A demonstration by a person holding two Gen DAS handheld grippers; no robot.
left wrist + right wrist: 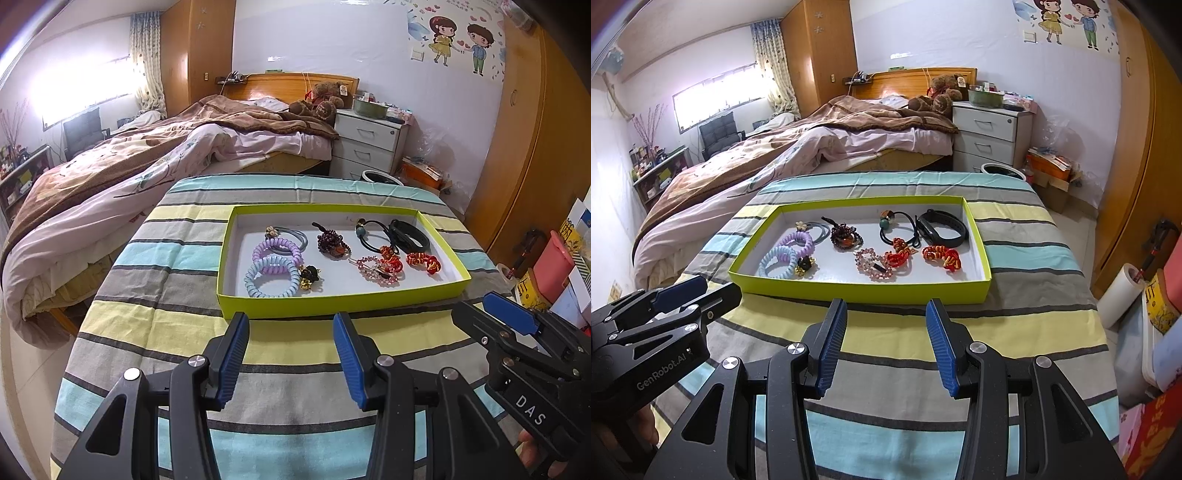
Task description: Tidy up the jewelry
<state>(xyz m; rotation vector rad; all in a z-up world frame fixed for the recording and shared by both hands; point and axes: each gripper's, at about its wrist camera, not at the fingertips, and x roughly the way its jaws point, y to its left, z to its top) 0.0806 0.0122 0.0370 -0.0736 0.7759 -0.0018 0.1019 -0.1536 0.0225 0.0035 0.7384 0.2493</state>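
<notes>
A shallow yellow-green box with a white floor lies on the striped tablecloth. Inside lie blue and purple coil hair ties, a dark beaded piece, a pink beaded clip, red knot ornaments, black hair ties and a black wristband. My left gripper is open and empty, just short of the box's near wall. My right gripper is open and empty there too, to the right of the left one.
The striped table stands at the foot of a bed. A white nightstand and a wardrobe are beyond to the right. Boxes and a paper roll crowd the right side.
</notes>
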